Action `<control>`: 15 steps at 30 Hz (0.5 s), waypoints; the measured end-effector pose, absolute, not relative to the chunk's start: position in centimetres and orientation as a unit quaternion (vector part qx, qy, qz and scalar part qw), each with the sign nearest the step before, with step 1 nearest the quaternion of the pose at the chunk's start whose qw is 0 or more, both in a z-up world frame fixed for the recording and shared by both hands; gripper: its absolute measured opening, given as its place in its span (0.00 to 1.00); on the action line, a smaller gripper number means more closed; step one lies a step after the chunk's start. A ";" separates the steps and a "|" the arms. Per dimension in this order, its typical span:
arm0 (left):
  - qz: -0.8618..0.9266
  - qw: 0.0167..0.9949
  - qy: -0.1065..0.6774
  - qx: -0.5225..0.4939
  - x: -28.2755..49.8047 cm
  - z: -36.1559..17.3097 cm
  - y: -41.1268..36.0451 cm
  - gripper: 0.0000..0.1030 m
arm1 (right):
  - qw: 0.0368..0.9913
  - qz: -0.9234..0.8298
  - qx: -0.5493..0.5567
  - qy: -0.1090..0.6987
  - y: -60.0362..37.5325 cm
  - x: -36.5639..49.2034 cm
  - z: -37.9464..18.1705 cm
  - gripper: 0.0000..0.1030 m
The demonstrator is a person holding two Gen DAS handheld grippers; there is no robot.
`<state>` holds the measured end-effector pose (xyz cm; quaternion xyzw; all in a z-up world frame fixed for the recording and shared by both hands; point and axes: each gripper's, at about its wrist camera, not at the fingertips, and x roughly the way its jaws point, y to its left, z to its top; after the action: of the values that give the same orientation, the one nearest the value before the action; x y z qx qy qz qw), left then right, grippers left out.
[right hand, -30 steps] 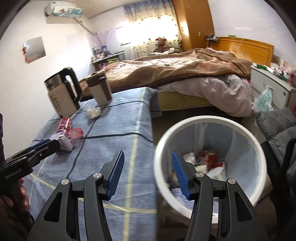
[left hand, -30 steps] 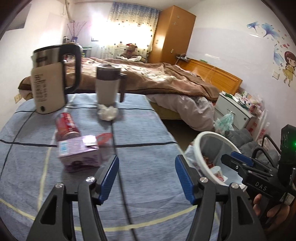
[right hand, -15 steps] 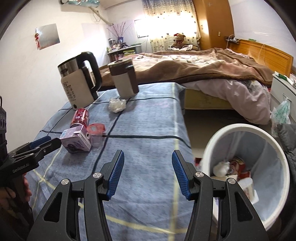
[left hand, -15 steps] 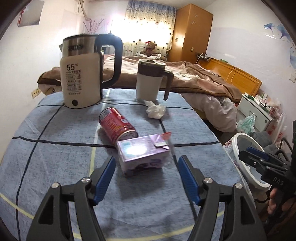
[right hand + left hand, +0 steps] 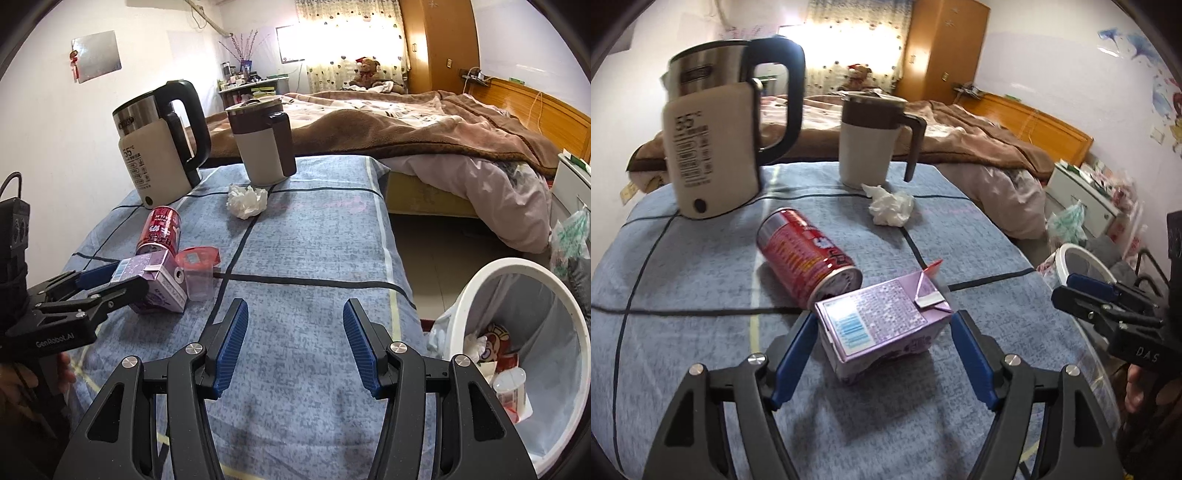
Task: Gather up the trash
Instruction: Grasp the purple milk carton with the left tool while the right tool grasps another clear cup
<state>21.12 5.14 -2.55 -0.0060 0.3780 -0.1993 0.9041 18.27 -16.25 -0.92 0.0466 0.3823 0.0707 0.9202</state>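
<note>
On blue checked tablecloth (image 5: 683, 266): left gripper (image 5: 882, 354) straddles purple carton (image 5: 882, 325), jaws opening, pads not pressing. Carton lies flat, long axis across jaws. Red can (image 5: 805, 258) touches carton behind. Crumpled tissue (image 5: 890, 206) farther back. Right gripper (image 5: 291, 339) open, empty, well apart. White bin (image 5: 528, 354) at far right, on floor.

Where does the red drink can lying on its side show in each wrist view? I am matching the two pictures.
Left wrist view: red drink can, centre, just behind the purple carton.
Right wrist view: red drink can, left of centre, behind that carton.
Shared landmark: crumpled white tissue before the lidded beige mug.
</note>
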 end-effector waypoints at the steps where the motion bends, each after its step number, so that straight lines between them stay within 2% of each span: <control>1: -0.197 0.905 0.378 0.001 21.3 -2.5 5.0 0.75 | 0.920 0.069 0.047 0.383 -16.3 18.3 -0.9 0.53; 6: -0.224 0.905 0.361 0.024 22.0 -2.4 4.4 0.75 | 0.919 0.066 0.047 0.385 -16.2 18.6 -1.1 0.53; 11: -0.235 0.895 0.378 0.027 21.9 -3.0 4.0 0.74 | 0.919 0.067 0.047 0.386 -16.0 19.0 -1.3 0.53; 12: -0.233 0.895 0.378 0.027 21.9 -3.0 4.1 0.71 | 0.918 0.067 0.046 0.387 -16.0 19.1 -1.4 0.53; 14: -0.226 0.897 0.380 0.024 21.7 -3.0 4.4 0.53 | 0.917 0.067 0.045 0.390 -15.9 19.3 -1.5 0.53; 15: -0.225 0.897 0.379 0.021 21.7 -2.9 4.6 0.48 | 0.917 0.068 0.044 0.391 -15.7 19.5 -1.6 0.53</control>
<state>21.69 4.59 -2.92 0.0209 0.3792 -0.2255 0.8972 19.47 -15.73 -1.60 0.0443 0.3906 0.0684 0.9169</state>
